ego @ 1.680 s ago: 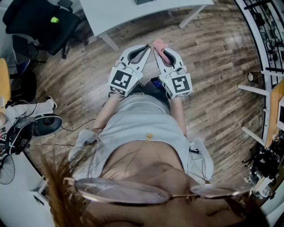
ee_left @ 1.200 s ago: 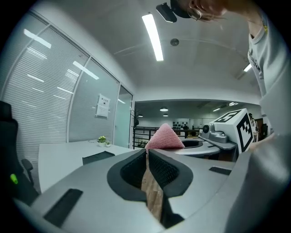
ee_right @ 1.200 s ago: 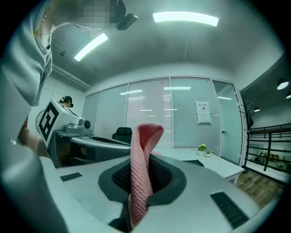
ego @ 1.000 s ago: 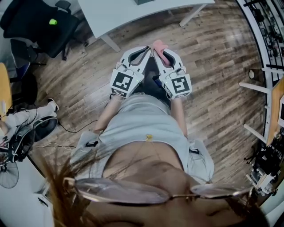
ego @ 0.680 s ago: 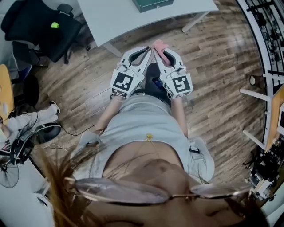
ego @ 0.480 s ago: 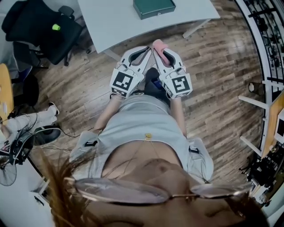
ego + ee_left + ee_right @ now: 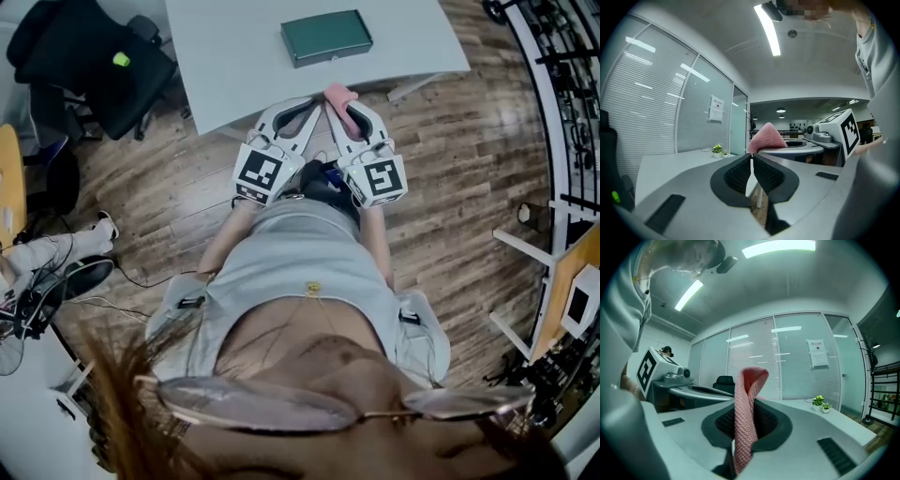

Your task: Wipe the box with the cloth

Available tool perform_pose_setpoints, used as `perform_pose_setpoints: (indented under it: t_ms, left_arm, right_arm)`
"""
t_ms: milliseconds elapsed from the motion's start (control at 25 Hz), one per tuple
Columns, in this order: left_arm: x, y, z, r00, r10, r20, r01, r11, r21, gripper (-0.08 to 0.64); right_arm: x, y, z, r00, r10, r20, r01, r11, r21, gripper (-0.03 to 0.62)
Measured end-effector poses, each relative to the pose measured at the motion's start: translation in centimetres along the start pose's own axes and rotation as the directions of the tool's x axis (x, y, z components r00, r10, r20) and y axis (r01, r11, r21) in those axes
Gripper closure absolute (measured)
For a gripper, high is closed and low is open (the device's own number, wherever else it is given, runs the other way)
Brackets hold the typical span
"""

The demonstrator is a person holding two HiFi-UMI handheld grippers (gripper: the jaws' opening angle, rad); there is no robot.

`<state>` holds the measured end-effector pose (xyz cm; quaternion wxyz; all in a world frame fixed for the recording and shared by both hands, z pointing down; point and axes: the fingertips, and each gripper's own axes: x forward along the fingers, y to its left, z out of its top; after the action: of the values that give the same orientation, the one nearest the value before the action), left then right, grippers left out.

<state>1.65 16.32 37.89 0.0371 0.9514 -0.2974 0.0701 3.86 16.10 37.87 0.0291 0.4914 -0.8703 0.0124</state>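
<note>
Head view: the green box (image 7: 326, 37) lies on the white surface (image 7: 225, 66), far ahead of both grippers.

Left gripper view: the left gripper (image 7: 751, 158) has its jaws closed on nothing.

Right gripper view: the right gripper (image 7: 748, 405) clamps the pink cloth (image 7: 751, 379). Carry it over the lid and press it flat, gripping firmly.

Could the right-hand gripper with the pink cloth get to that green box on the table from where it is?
Probably yes: the right gripper, shut on the cloth, is by the table's near edge, and nothing lies between it and the box.
</note>
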Motion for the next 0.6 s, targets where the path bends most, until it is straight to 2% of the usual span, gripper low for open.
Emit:
perform_pose_setpoints:
  t_ms: [600]
  left_arm:
    - [8.7,2.7,0.6,0.993,0.121,-0.006,-0.122,0.992,-0.028,0.519]
  right_arm:
    - [3.5,-9.2,-0.2,0.994,0.106,0.024,-0.106,0.994,0.006,0.554]
